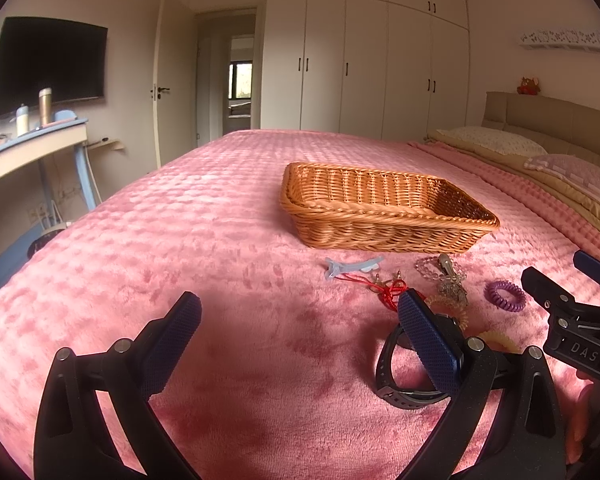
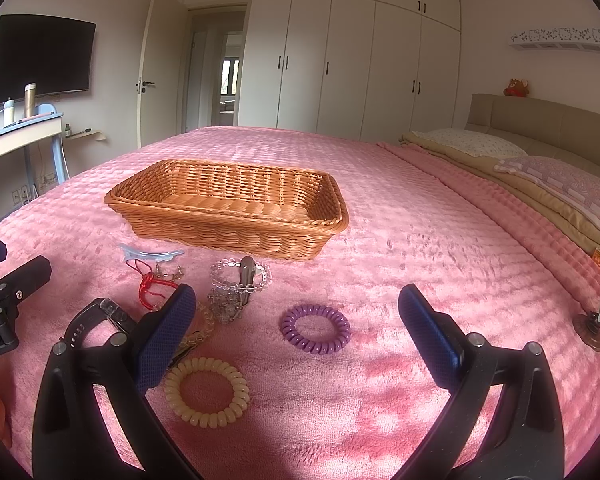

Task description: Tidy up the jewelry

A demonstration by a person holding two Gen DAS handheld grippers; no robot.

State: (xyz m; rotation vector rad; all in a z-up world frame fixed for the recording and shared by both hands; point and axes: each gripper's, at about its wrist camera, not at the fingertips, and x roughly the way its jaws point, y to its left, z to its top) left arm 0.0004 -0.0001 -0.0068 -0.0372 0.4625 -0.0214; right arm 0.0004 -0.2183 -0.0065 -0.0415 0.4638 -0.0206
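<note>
pink bedspread (image 2: 400,240), wicker basket (image 2: 236,236), both grippers spread

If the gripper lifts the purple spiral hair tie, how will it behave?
The purple spiral hair tie looks like thin plastic coil, so probably light and springy. Lying flat on the plush pink blanket, it seems unlikely to roll.

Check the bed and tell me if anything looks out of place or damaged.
Nothing looks damaged. The wicker basket sits empty, while the jewelry lies loose on the pink blanket in front of it: purple coil tie, cream coil tie, bead bracelet, red cord, black watch.
</note>
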